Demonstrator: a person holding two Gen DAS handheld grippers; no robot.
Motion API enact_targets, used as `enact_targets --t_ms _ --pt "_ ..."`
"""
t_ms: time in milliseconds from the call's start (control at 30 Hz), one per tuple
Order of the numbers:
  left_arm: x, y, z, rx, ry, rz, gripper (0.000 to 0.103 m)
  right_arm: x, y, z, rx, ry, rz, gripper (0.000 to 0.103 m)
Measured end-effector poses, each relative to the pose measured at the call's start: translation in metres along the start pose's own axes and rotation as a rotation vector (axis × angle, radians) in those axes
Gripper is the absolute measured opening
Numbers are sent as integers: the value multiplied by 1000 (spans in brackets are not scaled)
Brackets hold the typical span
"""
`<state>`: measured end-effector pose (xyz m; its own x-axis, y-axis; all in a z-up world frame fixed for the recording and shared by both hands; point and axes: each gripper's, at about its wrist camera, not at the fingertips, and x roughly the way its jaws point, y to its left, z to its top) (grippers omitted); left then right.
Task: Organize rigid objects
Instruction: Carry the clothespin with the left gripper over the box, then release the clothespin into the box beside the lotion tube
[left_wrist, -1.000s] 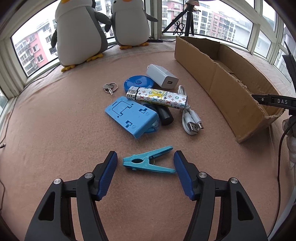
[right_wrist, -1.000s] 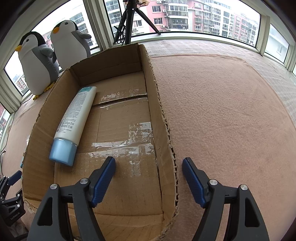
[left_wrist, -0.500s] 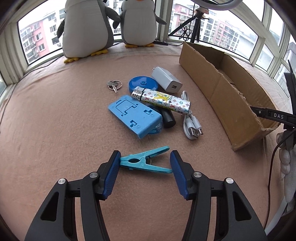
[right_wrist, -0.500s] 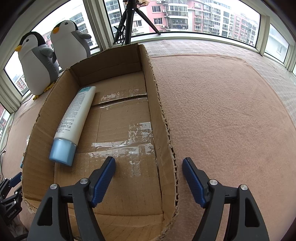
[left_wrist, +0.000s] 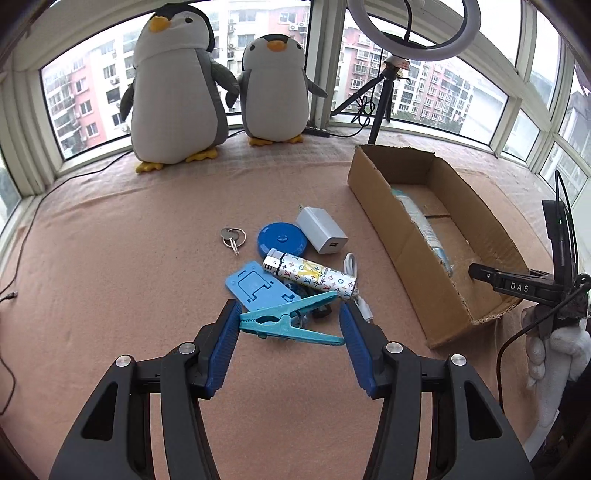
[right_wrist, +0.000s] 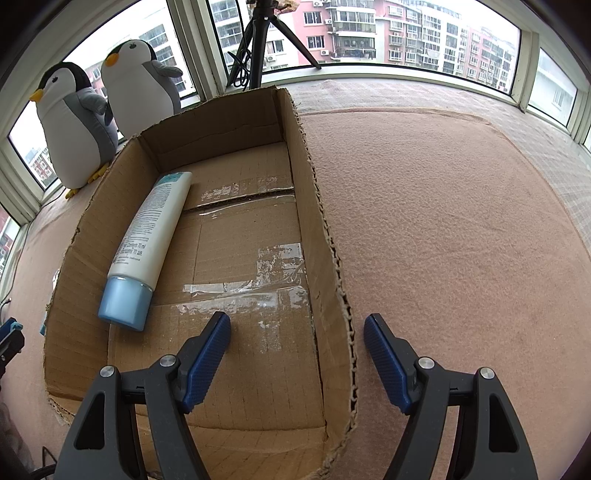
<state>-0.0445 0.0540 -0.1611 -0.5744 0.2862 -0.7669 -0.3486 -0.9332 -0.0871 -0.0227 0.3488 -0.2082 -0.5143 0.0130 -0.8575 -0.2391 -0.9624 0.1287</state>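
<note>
Lifted off the mat since a second ago, the teal clothespin (left_wrist: 288, 323) now hangs pinched end to end in the left gripper (left_wrist: 290, 341), above the pile. Carry it right, level, over the cardboard box (left_wrist: 413, 254), releasing low beside the tube (right_wrist: 151, 243). Over the box, the right gripper (right_wrist: 297, 354) waits, jaws spread, empty.

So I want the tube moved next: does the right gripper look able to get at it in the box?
Probably yes. The right gripper hangs open over the box, whose top is open, and the tube lies bare on the floor with nothing on it, though close to one wall.
</note>
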Motion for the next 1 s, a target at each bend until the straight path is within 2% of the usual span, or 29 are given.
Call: enact_targets --t_ms 267,467,767,1000 --pt "10 -47 58 59 -59 -93 54 0 0 0 0 0 0 71" --pt "34 -89 89 100 -55 -148 54 1 -1 0 -2 0 -2 71" --pt "67 -132 115 132 -15 -183 54 1 -1 0 -2 1 -1 71" --pt "82 -140 123 114 10 -193 54 1 -1 0 -2 2 -2 71"
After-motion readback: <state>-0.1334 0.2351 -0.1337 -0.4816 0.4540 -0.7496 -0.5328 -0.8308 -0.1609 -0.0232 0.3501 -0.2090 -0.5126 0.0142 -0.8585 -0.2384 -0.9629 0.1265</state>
